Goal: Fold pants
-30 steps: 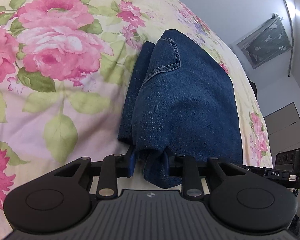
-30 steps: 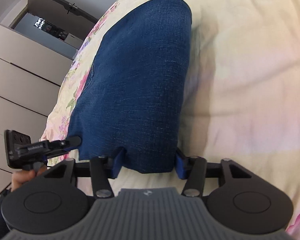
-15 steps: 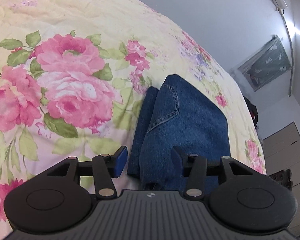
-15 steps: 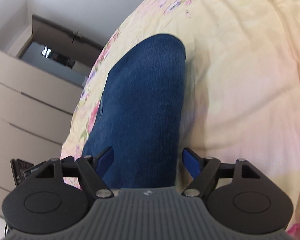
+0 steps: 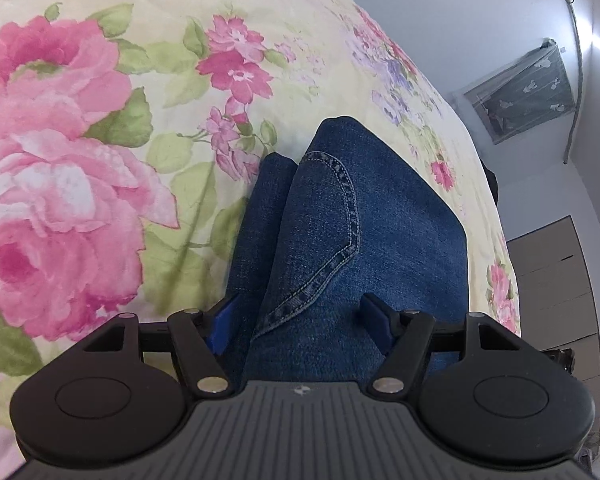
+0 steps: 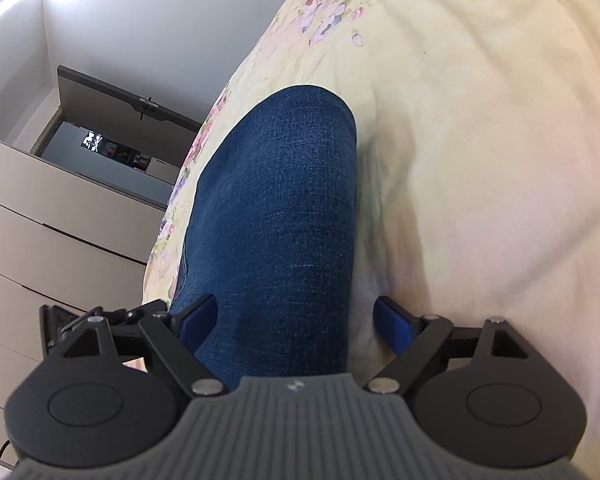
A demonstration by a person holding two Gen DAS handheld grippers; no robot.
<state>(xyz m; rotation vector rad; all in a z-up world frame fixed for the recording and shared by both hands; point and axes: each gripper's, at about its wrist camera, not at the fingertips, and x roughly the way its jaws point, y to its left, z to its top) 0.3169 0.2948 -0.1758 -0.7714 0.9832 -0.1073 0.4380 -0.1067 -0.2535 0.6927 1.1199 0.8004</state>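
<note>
Left wrist view: my left tongs (image 5: 300, 322) are spread wide over the folded jeans (image 5: 340, 232), gripping nothing. The jeans lie flat on the floral bedspread (image 5: 80, 160). My right tongs (image 6: 296, 324) are spread wide too, hovering above the same jeans (image 6: 276, 220), holding nothing.

Folded pants (image 5: 340, 240) on bedspread (image 5: 100, 160), under both claws.

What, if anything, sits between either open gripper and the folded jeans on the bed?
Nothing visible. The left gripper and right gripper both hang open directly over the jeans, with only the floral bedspread around them.
</note>
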